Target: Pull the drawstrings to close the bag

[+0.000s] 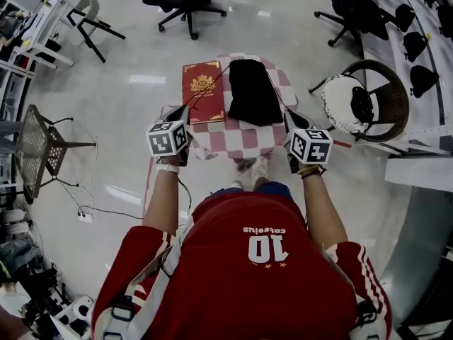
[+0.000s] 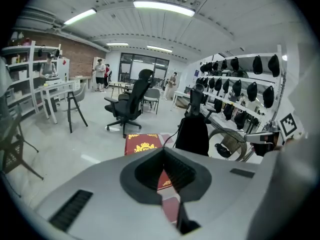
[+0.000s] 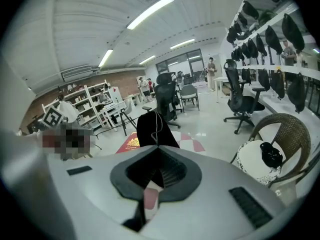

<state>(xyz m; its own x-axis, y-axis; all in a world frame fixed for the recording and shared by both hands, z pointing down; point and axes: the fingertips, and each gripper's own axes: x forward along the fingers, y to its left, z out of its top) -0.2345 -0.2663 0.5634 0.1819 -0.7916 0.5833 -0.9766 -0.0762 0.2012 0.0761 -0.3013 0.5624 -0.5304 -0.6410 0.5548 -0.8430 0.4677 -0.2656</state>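
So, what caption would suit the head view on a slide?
Left hand-held gripper and right hand-held gripper pinch the drawstrings of the black bag on a checkered table.

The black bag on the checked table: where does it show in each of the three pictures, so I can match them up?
Head view: black bag, upper middle, lying on the checked table.
Left gripper view: black bag just right of centre.
Right gripper view: black bag just left of centre.
Shared landmark: the red book, beside the bag on its left in every view.
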